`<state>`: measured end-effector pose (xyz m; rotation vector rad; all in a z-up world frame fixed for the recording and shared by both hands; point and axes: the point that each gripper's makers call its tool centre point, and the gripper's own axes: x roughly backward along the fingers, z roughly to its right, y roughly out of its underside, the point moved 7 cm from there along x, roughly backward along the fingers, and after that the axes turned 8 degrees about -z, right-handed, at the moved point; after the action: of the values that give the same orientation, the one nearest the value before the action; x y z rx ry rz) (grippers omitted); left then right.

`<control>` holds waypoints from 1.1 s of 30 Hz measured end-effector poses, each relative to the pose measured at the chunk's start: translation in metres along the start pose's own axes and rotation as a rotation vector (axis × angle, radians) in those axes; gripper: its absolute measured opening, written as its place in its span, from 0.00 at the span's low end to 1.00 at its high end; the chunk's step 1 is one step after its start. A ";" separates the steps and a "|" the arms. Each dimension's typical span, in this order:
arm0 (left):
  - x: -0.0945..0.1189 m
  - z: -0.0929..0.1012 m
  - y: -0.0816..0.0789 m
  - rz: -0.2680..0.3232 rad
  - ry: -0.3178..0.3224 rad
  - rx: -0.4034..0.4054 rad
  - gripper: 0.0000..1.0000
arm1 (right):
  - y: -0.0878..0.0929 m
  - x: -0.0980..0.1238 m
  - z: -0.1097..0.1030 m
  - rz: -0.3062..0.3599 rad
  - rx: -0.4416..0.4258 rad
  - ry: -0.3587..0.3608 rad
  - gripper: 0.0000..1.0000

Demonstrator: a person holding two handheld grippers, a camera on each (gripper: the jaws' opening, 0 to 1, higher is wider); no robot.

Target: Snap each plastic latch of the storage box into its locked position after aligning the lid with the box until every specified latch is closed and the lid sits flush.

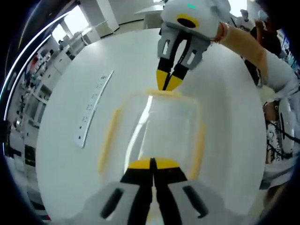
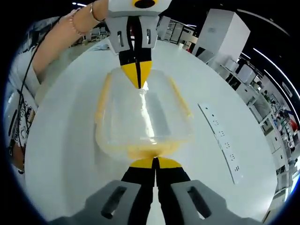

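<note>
On the white table (image 1: 61, 164), a clear storage box (image 1: 161, 131) with yellow latches (image 1: 108, 140); left gripper (image 1: 152, 162) pressed together at 6 o'clock, right gripper (image 1: 168, 83) closed at 12, both touching end latches

Your storage box (image 2: 143, 119) is clear glossy plastic with a bright glare streak on the lid (image 1: 161, 126); its latches (image 1: 108, 140) look like opaque yellow plastic. The table (image 1: 61, 159) under it is smooth matt white. Your grippers' fingertips (image 1: 140, 164) are yellow, matt, plastic-looking. The power strip (image 2: 222, 140) is white plastic.
</note>
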<state>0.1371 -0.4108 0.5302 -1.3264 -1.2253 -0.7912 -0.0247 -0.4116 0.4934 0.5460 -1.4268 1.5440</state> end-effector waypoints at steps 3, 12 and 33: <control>0.001 0.003 0.000 -0.021 -0.015 -0.011 0.00 | -0.002 0.001 -0.004 -0.019 -0.015 0.023 0.00; 0.005 0.003 0.003 -0.001 -0.009 0.008 0.00 | -0.004 0.004 -0.008 -0.018 -0.036 0.038 0.00; 0.013 -0.003 -0.006 -0.057 -0.033 -0.015 0.00 | -0.003 -0.011 -0.013 -0.002 0.017 0.010 0.00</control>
<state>0.1355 -0.4118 0.5448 -1.3258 -1.2906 -0.8232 -0.0139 -0.4032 0.4833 0.5496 -1.4061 1.5566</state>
